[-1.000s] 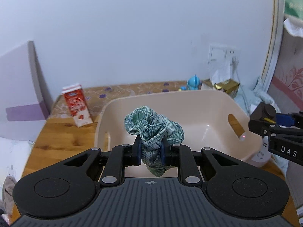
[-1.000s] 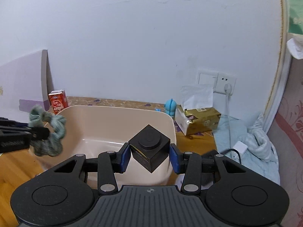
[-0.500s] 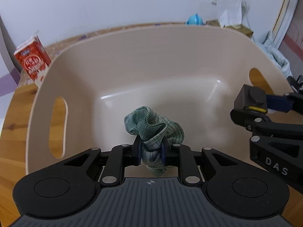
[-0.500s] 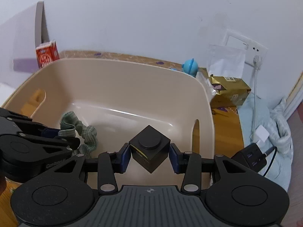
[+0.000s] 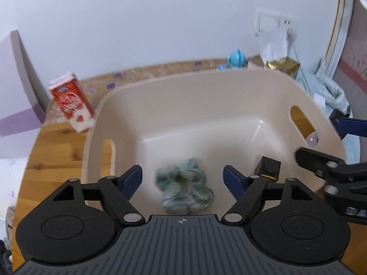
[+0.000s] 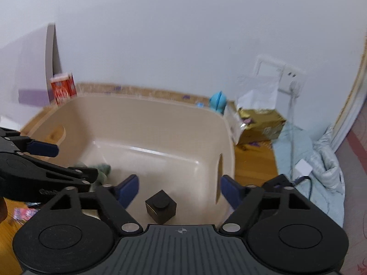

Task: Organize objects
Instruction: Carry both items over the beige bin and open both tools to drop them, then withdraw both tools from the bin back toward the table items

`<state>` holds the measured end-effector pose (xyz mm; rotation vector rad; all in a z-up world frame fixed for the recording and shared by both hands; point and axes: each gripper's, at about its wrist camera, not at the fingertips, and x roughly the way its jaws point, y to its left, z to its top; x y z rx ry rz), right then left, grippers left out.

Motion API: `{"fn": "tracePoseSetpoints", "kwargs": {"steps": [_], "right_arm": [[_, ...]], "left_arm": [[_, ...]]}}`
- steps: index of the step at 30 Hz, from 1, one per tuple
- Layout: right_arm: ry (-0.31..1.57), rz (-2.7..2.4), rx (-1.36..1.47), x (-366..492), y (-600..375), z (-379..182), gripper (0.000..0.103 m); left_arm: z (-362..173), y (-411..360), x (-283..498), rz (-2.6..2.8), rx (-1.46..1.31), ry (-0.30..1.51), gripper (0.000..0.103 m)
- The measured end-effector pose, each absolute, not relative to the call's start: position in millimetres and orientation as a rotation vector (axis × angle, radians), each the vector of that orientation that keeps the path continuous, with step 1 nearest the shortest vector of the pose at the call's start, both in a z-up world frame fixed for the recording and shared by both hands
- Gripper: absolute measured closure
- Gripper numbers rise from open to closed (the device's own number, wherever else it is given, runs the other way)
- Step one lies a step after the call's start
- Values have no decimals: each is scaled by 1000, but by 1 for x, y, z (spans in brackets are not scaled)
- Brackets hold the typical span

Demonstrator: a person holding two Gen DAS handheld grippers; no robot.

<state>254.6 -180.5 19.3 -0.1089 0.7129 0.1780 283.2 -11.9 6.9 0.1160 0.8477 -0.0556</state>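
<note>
A beige plastic bin [image 5: 229,96] with side handles sits on the wooden table; it also shows in the right wrist view [image 6: 142,119]. A green scrunchie [image 5: 185,190] lies on the bin floor, below my open left gripper [image 5: 182,178]. A black cube [image 6: 161,206] lies in the bin under my open right gripper [image 6: 179,188]; it also shows in the left wrist view [image 5: 268,168]. The scrunchie [image 6: 103,169] is partly hidden behind the left gripper in the right wrist view. Both grippers hover above the bin's near side.
A red milk carton [image 5: 71,105] stands left of the bin. A blue toy [image 5: 236,58], a gold tissue box [image 6: 259,123] and a wall socket [image 6: 291,78] are behind it. Pale cloth and a white charger [image 6: 304,167] lie to the right.
Both grippers have opened. The scrunchie has dropped from the left gripper and the black cube from the right, both onto the bin floor. Both grippers have lifted back.
</note>
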Motion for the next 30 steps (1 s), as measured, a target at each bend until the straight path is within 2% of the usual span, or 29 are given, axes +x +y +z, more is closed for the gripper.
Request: {"fn": "tracePoseSetpoints", "kwargs": {"steps": [2,3,6,12,30], "right_arm": [[685,177,-103,242,-186,28,1],[676,176,-106,234,-189,31,0],[665,166,-117,214,-196,37,0],[678,153,-143,177,-206,30,0],[802,143,-231,129,-204,-44,0]], "left_arm": [[19,-7,271,-53,109,823,21],[24,-5,264,-54,105,812,18],[37,0,242,-52,108,781,14],[44,7,197,-56,114,761,13],[-36,38,121,-46,1,903,13]]}}
